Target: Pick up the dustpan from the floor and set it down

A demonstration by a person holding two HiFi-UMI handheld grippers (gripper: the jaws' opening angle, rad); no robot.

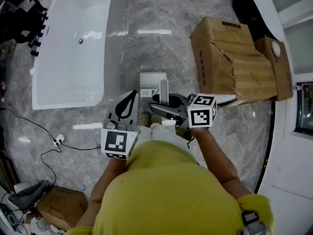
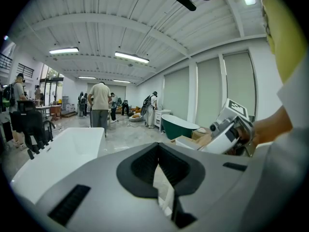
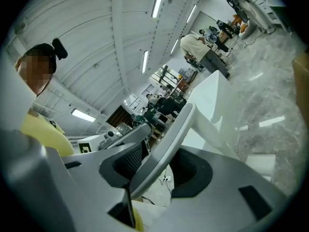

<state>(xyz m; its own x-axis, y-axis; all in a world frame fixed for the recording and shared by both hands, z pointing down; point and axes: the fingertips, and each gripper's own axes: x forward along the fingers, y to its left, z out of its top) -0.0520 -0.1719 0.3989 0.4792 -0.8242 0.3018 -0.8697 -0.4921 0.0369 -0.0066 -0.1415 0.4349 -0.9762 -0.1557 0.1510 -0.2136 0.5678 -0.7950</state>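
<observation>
The dustpan [image 1: 151, 83] is light grey; its pan is low over the marble floor ahead of my feet, and I cannot tell whether it touches the floor. Its long handle [image 1: 164, 89] rises toward me. My right gripper [image 1: 160, 105] is shut on that handle, which crosses diagonally between the jaws in the right gripper view [image 3: 176, 132]. My left gripper [image 1: 133, 93] hangs just left of the dustpan, tips together and holding nothing. In the left gripper view, the left gripper [image 2: 158, 149] shows only a thin slit between its jaws, and the right gripper [image 2: 229, 129] appears at the right.
A white bathtub [image 1: 73, 43] lies to the left, and a torn cardboard box [image 1: 230, 58] stands at the right. A cable with a power strip [image 1: 58, 140] runs over the floor at lower left, near another box [image 1: 58, 207]. Several people [image 2: 100, 105] stand far off.
</observation>
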